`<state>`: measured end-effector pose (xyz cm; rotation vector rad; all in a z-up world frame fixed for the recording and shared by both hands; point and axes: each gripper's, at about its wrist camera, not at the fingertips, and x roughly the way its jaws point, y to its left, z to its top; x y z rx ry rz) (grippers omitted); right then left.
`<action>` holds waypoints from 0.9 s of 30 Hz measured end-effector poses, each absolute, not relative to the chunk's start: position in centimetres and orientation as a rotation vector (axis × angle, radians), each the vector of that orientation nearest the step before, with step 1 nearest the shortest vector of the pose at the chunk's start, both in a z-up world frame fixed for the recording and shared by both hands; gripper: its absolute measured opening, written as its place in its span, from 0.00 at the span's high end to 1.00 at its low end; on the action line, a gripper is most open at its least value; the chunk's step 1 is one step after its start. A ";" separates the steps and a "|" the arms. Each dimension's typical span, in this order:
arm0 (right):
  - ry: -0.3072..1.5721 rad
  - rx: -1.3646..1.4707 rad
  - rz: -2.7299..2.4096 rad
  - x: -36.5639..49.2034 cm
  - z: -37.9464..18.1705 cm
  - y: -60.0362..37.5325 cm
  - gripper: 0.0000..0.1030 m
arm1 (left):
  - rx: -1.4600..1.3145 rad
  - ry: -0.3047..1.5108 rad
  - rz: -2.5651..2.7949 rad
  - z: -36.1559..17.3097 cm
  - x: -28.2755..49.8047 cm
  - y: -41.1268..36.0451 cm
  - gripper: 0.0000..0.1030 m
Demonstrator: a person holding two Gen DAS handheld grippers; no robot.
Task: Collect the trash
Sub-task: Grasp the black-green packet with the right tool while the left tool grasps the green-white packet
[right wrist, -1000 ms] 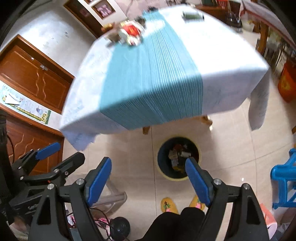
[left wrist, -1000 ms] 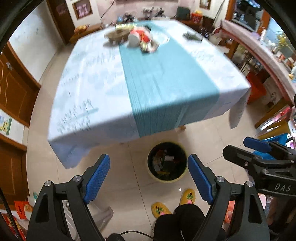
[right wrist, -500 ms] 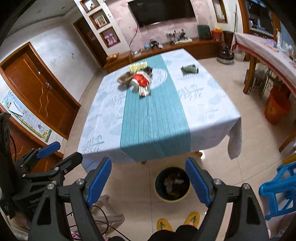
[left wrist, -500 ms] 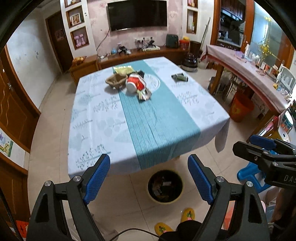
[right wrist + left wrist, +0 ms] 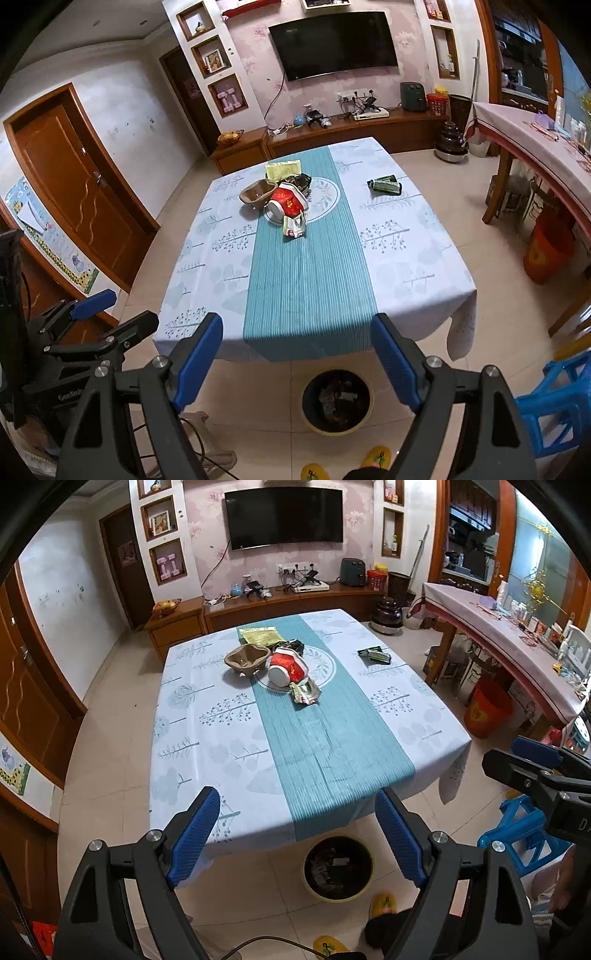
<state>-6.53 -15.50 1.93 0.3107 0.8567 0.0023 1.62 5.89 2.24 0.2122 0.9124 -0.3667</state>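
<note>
Trash lies at the far end of the clothed table (image 5: pixel 229 760) (image 5: pixel 417 258): a brown pulp tray (image 5: pixel 246 658) (image 5: pixel 257 192), a tipped red and white cup (image 5: pixel 287 666) (image 5: pixel 286 202), a crumpled wrapper (image 5: pixel 306 692) (image 5: pixel 294 225), a yellow-green packet (image 5: pixel 259 635) (image 5: pixel 283 169) and a dark green pack (image 5: pixel 376 655) (image 5: pixel 385 184). A round bin (image 5: pixel 338 867) (image 5: pixel 337 400) with trash stands on the floor at the near edge. My left gripper (image 5: pixel 297 836) and right gripper (image 5: pixel 296 356) are open and empty, held back from the table, above the bin.
A blue plastic stool (image 5: pixel 524 830) (image 5: pixel 557 402) stands at the right. An orange bucket (image 5: pixel 487 709) (image 5: pixel 548 251) sits under a side counter (image 5: pixel 517 638). A TV cabinet (image 5: pixel 295 602) lines the far wall. My slippered feet (image 5: pixel 384 904) are by the bin.
Both grippers have tilted up and pulled back from looking down at the bin; the whole table and the room beyond have come into view. Both stay open.
</note>
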 end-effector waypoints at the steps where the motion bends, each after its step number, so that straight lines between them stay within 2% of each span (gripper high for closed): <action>1: 0.863 0.309 0.004 -6.0 1.8 -15.7 0.20 | 0.211 0.915 -0.363 2.2 2.2 5.8 0.18; 8: 0.919 0.271 0.022 -0.7 -0.6 -18.1 0.20 | 0.184 0.993 -0.302 -0.7 8.6 4.2 0.18; 14: 0.979 0.187 0.084 7.4 -3.8 -22.2 0.20 | 0.159 1.073 -0.222 -3.8 16.4 0.3 0.18; 21: 1.071 -0.033 0.149 19.7 -8.4 -29.6 0.20 | 0.053 1.255 -0.169 -9.1 25.9 -5.7 0.18; 27: 1.065 -0.260 0.235 27.7 -11.4 -33.5 0.20 | 0.009 1.381 -0.097 -14.5 32.3 -9.4 0.18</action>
